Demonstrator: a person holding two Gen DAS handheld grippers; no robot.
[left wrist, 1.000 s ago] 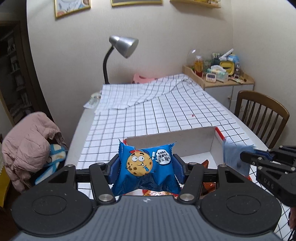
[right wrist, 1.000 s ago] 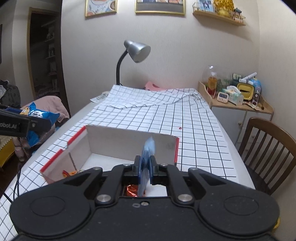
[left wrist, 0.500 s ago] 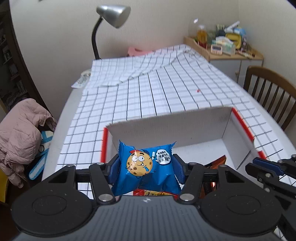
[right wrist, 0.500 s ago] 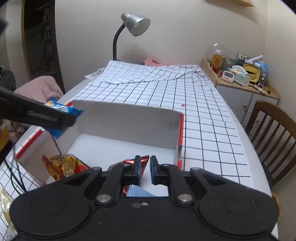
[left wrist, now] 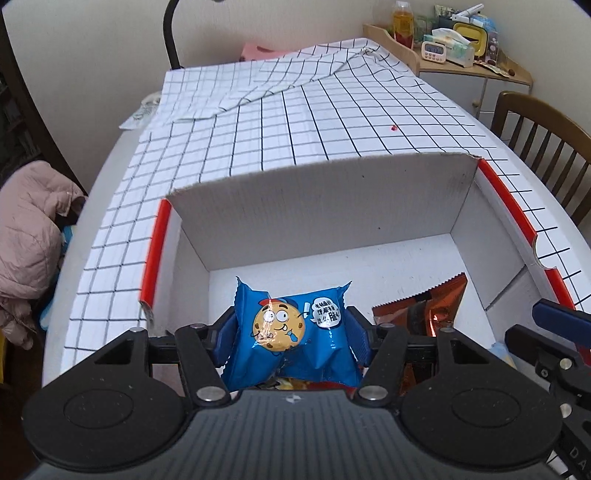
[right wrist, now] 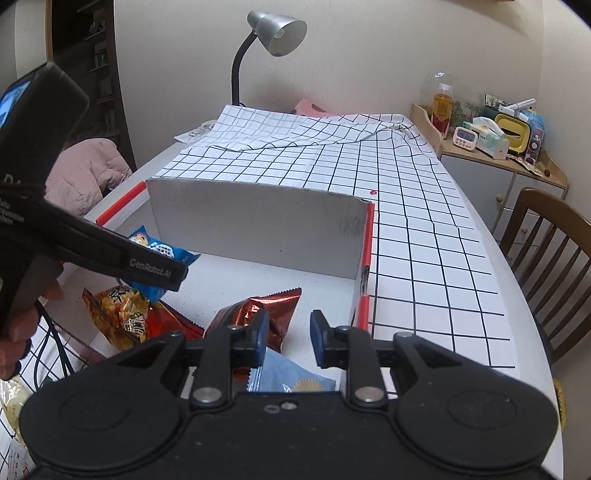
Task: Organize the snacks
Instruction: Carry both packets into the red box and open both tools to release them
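- Checked cloth (left wrist: 332,122) covers the worktop (left wrist: 110,162), bunched into folds at the far end below a grey lamp (right wrist: 282,31); a side cabinet (right wrist: 495,173) crowded with small items stands off to the right, too small to tell apart.
- Much of the box (left wrist: 321,206) floor is hidden behind my own housings in both views, so I cannot say all that lies in it.
- Under my right jaws a pale blue packet (right wrist: 291,380) shows only as a corner; its print is cut off.
- A red foil packet (right wrist: 258,314) lies in the box, partly behind my right jaws' left finger; in the left view only its serrated top edge (left wrist: 424,299) clears my housing.
- A yellow-and-red snack bag (right wrist: 122,317) lies at the box's near left corner, its label unreadable.
- My left jaws (left wrist: 291,328) are clamped on the blue cookie packet (left wrist: 291,332), which is upright with the cartoon cookie facing the camera, held over the left part of the box; whether it touches the floor I cannot tell.
- Seen from the right, my left gripper (right wrist: 110,258) reaches across over the box, a hand (right wrist: 22,317) gripping its handle at the frame's edge.
- My right jaws (right wrist: 288,332) stand parted and hold nothing, low over the near right of the box.
- A wooden chair (right wrist: 546,236) stands at the worktop's right side, and a pink jacket (left wrist: 29,236) is heaped at the left.
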